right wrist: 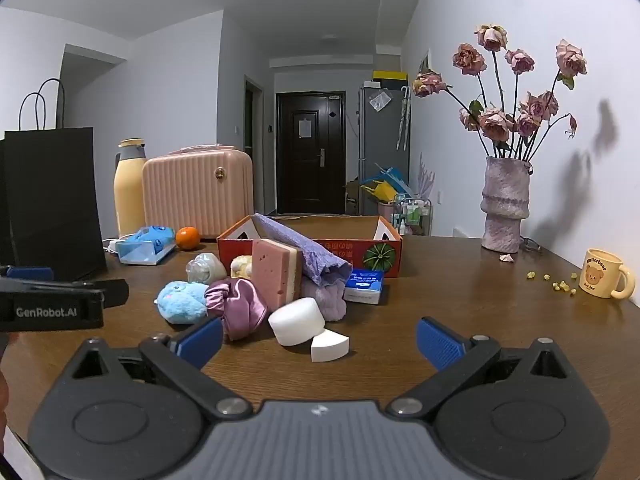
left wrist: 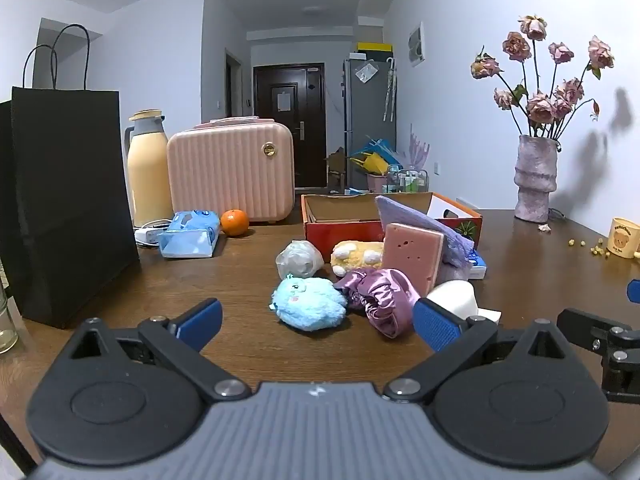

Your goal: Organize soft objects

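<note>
A pile of soft things lies on the brown table in front of an open red cardboard box (left wrist: 320,226) (right wrist: 386,250). It holds a blue plush (left wrist: 310,307) (right wrist: 180,303), a purple satin scrunchie (left wrist: 380,292) (right wrist: 240,306), a pink sponge (left wrist: 412,256) (right wrist: 274,272), a yellow plush (left wrist: 354,256), a purple towel (right wrist: 304,256), a white foam cylinder (right wrist: 297,320) and a clear bag (left wrist: 298,259). My left gripper (left wrist: 316,322) is open and empty, just short of the blue plush. My right gripper (right wrist: 320,344) is open and empty, near the white foam wedge (right wrist: 329,345).
A black paper bag (left wrist: 64,200), a yellow thermos (left wrist: 148,168), a pink case (left wrist: 232,170), a tissue pack (left wrist: 190,234) and an orange (left wrist: 235,222) stand at the left. A vase of dried roses (right wrist: 505,208) and a bear mug (right wrist: 604,274) stand at the right.
</note>
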Demonstrator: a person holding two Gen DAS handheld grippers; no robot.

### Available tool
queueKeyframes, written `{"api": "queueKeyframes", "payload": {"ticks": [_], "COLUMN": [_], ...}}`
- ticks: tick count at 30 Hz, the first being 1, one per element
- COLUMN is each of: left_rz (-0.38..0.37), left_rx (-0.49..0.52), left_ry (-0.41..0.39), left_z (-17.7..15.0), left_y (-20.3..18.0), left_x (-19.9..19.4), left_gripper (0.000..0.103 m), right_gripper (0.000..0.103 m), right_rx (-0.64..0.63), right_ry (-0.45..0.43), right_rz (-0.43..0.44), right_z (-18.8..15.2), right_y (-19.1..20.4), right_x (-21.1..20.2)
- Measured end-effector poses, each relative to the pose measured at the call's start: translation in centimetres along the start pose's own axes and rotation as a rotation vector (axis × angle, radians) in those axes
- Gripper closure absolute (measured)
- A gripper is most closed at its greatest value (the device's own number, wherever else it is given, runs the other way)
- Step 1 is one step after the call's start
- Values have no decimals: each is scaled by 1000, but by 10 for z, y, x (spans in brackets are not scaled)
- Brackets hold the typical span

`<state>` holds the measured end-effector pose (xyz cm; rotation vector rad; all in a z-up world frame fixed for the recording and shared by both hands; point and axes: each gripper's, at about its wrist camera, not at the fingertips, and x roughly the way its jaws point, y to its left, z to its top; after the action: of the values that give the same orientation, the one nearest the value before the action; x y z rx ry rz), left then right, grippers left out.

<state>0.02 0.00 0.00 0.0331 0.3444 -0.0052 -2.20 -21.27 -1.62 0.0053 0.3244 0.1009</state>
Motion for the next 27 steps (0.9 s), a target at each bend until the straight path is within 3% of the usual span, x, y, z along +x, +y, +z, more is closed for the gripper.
{"api": "queueKeyframes", "payload": {"ticks": [27], "left_rz": [11], "left_rx": [-7], "left_ry": [3], "left_z": [-2], "left_y": [1], "left_x": [2], "left_gripper": [0], "right_gripper": [0], "right_rx": [-3], "right_ry": [-1], "right_rz": [-1], "right_z": [0], "right_y": [2], "right_x": [-1]}}
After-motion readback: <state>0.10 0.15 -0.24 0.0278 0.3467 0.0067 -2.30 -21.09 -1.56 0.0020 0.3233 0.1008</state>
